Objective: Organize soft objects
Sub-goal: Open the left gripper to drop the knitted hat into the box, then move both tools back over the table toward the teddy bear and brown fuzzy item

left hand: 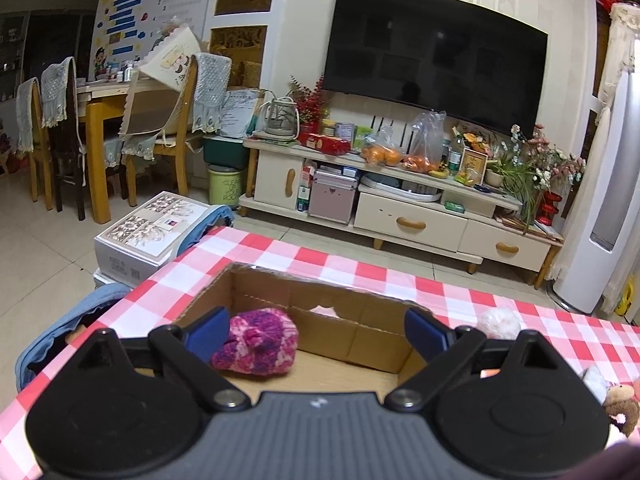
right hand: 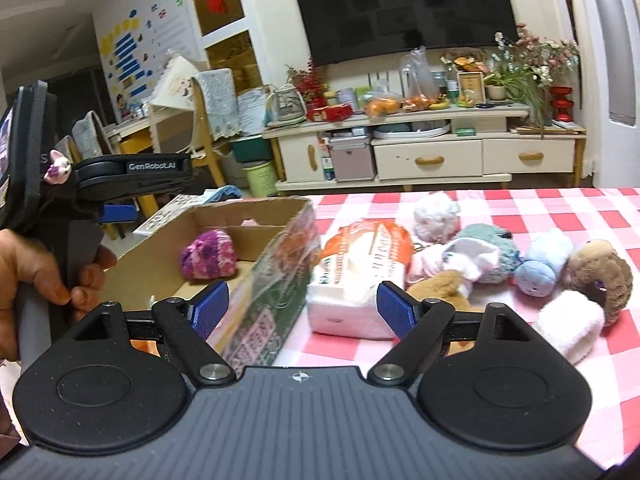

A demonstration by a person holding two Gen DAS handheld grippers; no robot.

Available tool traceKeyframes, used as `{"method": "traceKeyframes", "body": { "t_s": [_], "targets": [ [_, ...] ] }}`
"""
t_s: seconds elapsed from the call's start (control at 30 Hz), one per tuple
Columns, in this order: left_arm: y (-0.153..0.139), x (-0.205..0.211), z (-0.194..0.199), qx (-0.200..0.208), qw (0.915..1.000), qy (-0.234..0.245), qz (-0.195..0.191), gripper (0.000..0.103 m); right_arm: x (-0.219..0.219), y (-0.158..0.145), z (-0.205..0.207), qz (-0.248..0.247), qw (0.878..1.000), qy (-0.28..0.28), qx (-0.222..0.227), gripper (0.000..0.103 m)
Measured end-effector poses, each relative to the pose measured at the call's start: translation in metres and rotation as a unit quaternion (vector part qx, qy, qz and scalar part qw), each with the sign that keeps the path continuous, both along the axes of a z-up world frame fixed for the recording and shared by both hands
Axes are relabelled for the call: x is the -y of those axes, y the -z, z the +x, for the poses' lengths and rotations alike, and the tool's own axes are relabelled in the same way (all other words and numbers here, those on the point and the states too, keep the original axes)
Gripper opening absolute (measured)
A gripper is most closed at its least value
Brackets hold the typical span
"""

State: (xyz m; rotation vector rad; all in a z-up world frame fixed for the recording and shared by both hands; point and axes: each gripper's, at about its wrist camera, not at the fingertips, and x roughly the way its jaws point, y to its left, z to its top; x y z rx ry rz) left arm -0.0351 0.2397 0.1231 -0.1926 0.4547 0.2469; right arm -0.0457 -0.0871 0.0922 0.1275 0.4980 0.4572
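Note:
A pink and purple knitted soft object (left hand: 256, 345) lies inside an open cardboard box (left hand: 320, 300) on the red checked table. It also shows in the right wrist view (right hand: 209, 255), in the box (right hand: 280, 216). My left gripper (left hand: 316, 334) is open over the box, its left pad beside the knitted object, holding nothing. My right gripper (right hand: 304, 309) is open and empty, above the box's right wall and a tissue pack (right hand: 360, 276). Several plush toys lie to the right: a white pompom (right hand: 436, 212), a teal one (right hand: 490, 252), a blue one (right hand: 542, 262), a brown one (right hand: 600, 272), a white roll (right hand: 568, 324).
The table wears a red and white checked cloth (right hand: 520, 360). Beyond its far edge stand a TV cabinet (left hand: 400, 208) with clutter and a dark TV (left hand: 432, 68). A white carton (left hand: 140, 236) sits left of the table, chairs (left hand: 168, 120) behind it. The left gripper handle (right hand: 80, 184) shows at left.

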Motion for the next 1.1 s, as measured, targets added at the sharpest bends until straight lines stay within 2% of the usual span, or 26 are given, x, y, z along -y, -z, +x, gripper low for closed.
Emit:
{"method": "traceKeyframes", "body": {
  "t_s": [1.1],
  "targets": [
    [0.008, 0.083, 0.011, -0.019, 0.9963, 0.057, 0.061, 0.094, 0.005, 0.008, -0.004, 0.007, 0.996, 0.09, 0.005, 0.102]
  ]
}}
